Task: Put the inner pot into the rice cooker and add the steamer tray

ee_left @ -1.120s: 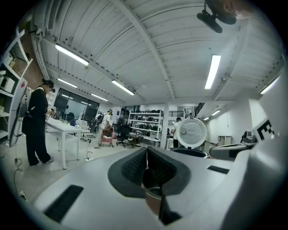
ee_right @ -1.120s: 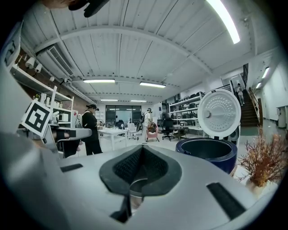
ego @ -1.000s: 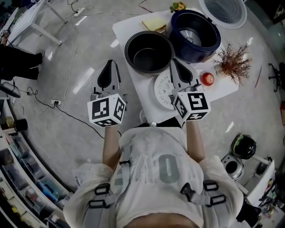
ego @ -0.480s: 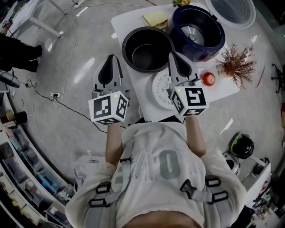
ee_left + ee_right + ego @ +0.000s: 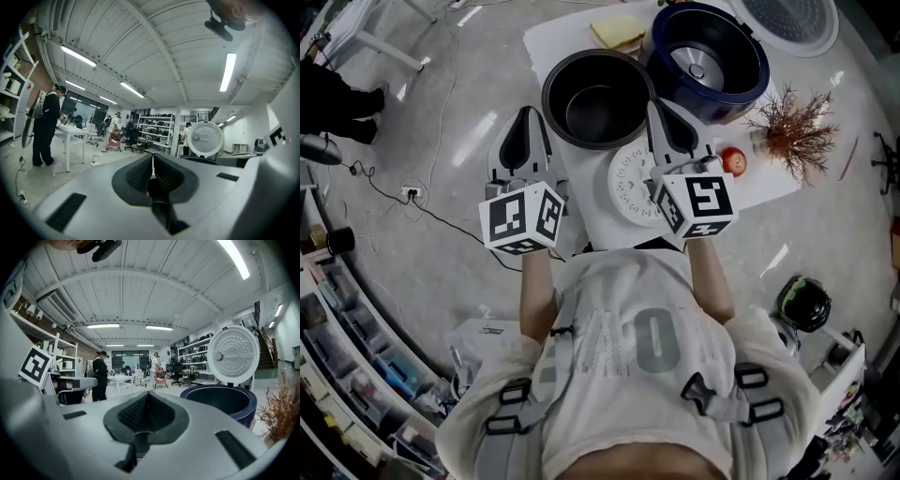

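Left tool [image 5: 525, 112] is being held with its jaws pressed together and nothing between them. It's out over the floor, just beside the left edge of the tabletop [image 5: 586, 202], and it's being pointed roughly level, away from the body.

Moving right, the inner pot [image 5: 598, 112] is being left empty on the tabletop, right beside the rice cooker [image 5: 741, 94] but not in it yet. My guess is the tools are being lined up on either side of the pot so its rim can be gripped from both sides.

Nearer the body, the steamer tray [image 5: 628, 183] is being left flat on the tabletop and is partly covered by the right tool [image 5: 656, 105]. That one is being carried above the tray, jaws also closed and empty, nose tipped slightly down toward the gap between pot and cooker.

Furthest right, the cooker is being shown with its lid [image 5: 787, 21] flipped up and its well empty, presumably so the pot can be dropped straight in.

Both forearms are being stretched forward from the torso, about parallel.
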Demonstrator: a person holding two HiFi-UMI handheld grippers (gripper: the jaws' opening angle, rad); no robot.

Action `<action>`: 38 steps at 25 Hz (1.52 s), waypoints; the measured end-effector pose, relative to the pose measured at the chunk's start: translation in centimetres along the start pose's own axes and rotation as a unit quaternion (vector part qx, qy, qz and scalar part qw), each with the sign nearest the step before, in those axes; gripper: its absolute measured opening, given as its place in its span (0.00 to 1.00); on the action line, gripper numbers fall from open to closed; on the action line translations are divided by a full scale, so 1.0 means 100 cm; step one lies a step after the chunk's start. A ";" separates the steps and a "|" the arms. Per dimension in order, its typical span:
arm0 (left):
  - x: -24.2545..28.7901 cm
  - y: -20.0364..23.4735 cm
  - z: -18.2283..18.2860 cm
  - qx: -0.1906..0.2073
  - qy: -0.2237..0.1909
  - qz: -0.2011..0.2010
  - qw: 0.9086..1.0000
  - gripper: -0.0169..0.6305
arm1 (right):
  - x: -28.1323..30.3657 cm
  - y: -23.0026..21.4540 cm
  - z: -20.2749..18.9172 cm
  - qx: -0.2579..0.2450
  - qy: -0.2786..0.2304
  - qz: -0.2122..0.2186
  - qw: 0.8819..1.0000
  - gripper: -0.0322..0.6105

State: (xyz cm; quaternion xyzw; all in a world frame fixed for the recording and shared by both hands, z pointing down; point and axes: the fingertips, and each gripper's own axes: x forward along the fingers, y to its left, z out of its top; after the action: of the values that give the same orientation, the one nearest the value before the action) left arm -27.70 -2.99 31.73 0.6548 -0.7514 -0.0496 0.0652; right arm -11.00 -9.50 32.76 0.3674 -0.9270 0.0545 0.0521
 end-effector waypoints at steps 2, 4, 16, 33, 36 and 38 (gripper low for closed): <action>0.001 0.000 0.001 -0.009 -0.003 0.001 1.000 0.06 | -0.001 -0.004 -0.002 0.005 0.001 0.001 1.000 0.06; 0.000 -0.002 0.002 -0.011 -0.005 -0.005 1.000 0.06 | -0.002 -0.007 -0.003 0.017 0.001 0.006 1.000 0.06; 0.020 0.022 -0.044 -0.196 0.028 -0.032 0.980 0.40 | 0.007 -0.038 -0.028 0.240 0.000 0.041 0.970 0.51; 0.048 0.045 -0.150 -0.380 0.110 -0.024 0.918 0.39 | 0.046 -0.064 -0.137 0.345 0.088 0.019 0.934 0.50; 0.050 0.042 -0.157 -0.386 0.117 -0.029 0.914 0.38 | 0.052 -0.060 -0.142 0.346 0.096 0.026 0.933 0.49; 0.051 0.039 -0.159 -0.387 0.122 -0.034 0.913 0.38 | 0.054 -0.057 -0.145 0.340 0.103 0.030 0.934 0.48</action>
State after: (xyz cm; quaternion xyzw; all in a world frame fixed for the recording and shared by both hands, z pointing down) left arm -29.60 -7.29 48.21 0.6046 -0.6367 -0.2585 0.4029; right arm -10.21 -15.23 48.16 0.3271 -0.8535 0.4052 0.0178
